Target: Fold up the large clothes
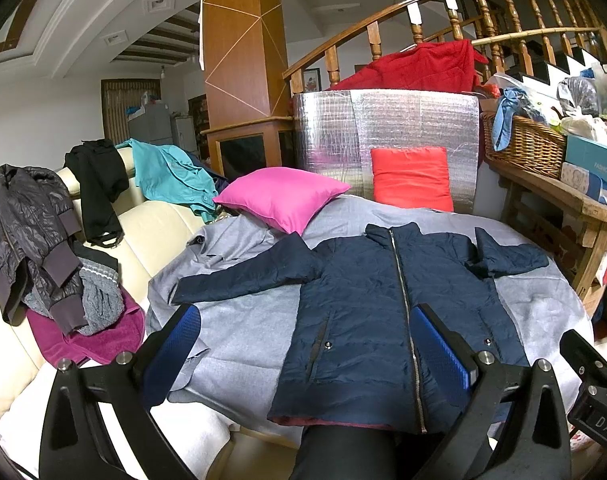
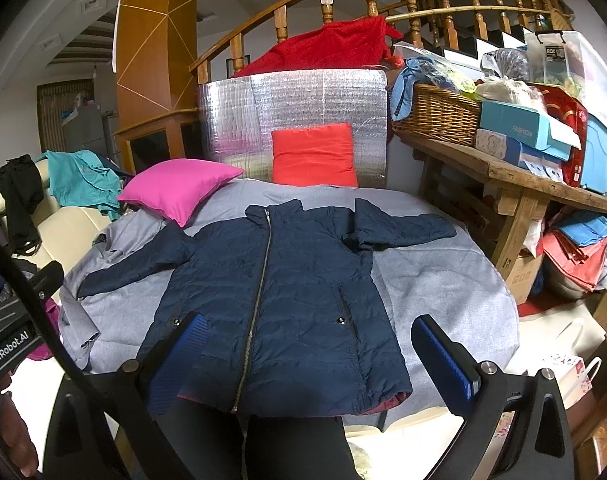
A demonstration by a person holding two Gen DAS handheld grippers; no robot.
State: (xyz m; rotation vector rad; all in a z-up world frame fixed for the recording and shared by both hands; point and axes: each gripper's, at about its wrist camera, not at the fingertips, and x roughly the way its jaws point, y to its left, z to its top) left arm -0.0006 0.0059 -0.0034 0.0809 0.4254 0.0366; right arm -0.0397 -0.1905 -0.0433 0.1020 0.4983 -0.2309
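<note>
left gripper (image 1: pixel 307 344) and right gripper (image 2: pixel 307 350) both hover above the hem end of the navy jacket (image 1: pixel 367 312), jaws spread wide and holding nothing. the jacket lies face up, zipped, sleeves out to either side, on a grey sheet (image 1: pixel 239 336) spread over the desk; its hem sits nearest the cameras, its collar toward the pink cushion (image 1: pixel 283 196) and red cushion (image 1: pixel 413 178). judged stage: garment laid out, no fold yet made. the next move likely calls for each gripper to descend and pinch a sleeve or side edge, then carry it across the zip line. left wrist view alone shows the heap of dark and grey clothes (image 1: pixel 43 248) on the cream sofa; right wrist view alone shows the folded red and blue cloth (image 2: pixel 575 244) under the wooden side table.
</note>
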